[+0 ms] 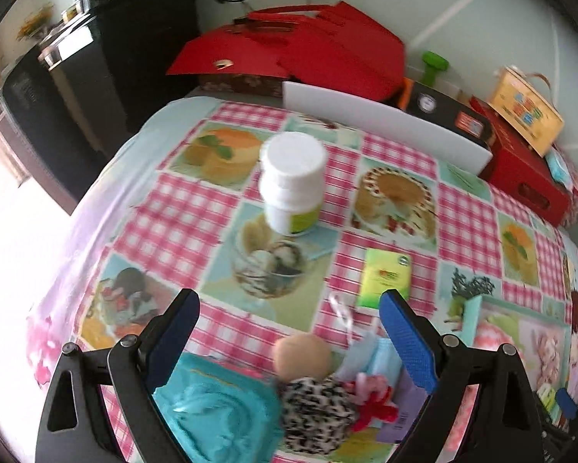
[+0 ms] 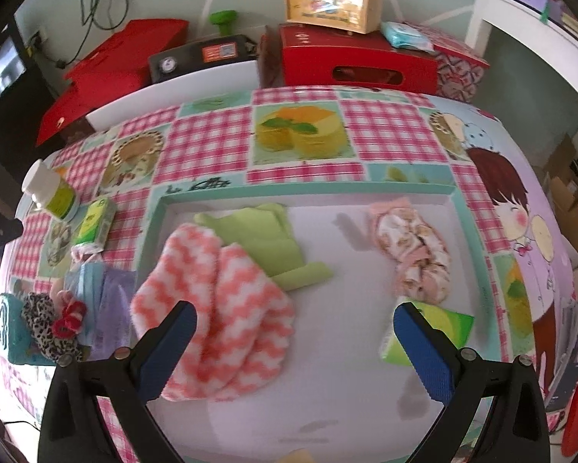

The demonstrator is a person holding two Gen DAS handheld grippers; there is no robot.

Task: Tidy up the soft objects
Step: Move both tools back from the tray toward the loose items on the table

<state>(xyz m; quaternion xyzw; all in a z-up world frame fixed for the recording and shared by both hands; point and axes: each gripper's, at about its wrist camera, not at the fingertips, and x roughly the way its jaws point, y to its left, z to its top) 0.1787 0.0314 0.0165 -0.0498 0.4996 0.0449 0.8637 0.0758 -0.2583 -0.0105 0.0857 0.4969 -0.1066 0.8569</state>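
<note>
The left gripper hangs with jaws wide and empty over a crowded cluster at 6 o'clock: teal cloth, leopard-print scrunchie, red bow and blue mask pack, all touching. Risk: closing here catches several items, or drags neighbours off the surface edge.

The right gripper, jaws wide and empty, hovers above the tray. A green tissue pack lies just beside its right jaw; a descent may snag it.

Farther, at 12 o'clock, the white bottle stands upright; a sweeping arm could topple it.

tablecloth: glossy (plastic-looking) | towel: fluffy cloth | bottle: smooth plastic
</note>
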